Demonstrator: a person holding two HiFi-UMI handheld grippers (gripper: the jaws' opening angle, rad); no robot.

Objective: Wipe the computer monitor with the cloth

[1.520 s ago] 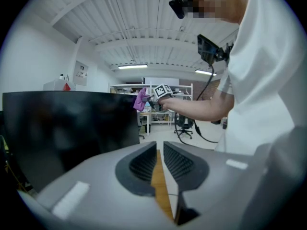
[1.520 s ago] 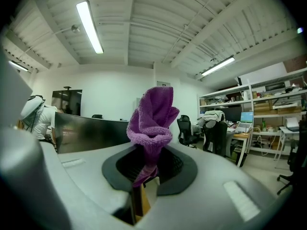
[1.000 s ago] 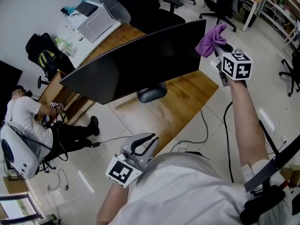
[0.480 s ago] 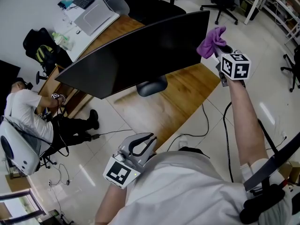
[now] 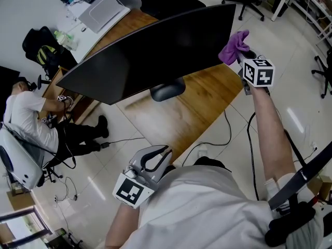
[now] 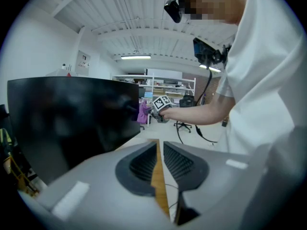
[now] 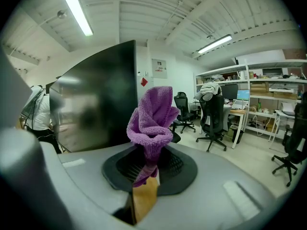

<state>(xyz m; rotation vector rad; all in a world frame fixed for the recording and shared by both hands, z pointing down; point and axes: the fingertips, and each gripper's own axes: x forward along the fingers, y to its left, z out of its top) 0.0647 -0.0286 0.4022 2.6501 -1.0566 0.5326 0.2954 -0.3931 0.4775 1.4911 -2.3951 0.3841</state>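
A wide black monitor (image 5: 150,56) stands on a wooden desk (image 5: 192,113), its dark screen facing me. My right gripper (image 5: 244,56) is raised at the monitor's right edge and is shut on a bunched purple cloth (image 5: 233,45); the cloth (image 7: 152,121) sticks up from the jaws right beside the screen edge (image 7: 103,97), and contact cannot be told. My left gripper (image 5: 153,162) hangs low near my body, below the desk's front edge, jaws nearly together with nothing between them. From the left gripper view, the screen (image 6: 67,119) fills the left and the right gripper (image 6: 160,104) shows far off.
A person (image 5: 31,123) sits at the left by a white chair. A laptop (image 5: 104,9) and small items lie on the far desk. Office chairs (image 7: 211,119) and shelves stand to the right. Cables (image 5: 223,144) run over the tiled floor.
The view has shifted slightly, so the monitor sits a little higher in frame. The right gripper with the cloth stays at the monitor's right edge. The left gripper has hardly moved.
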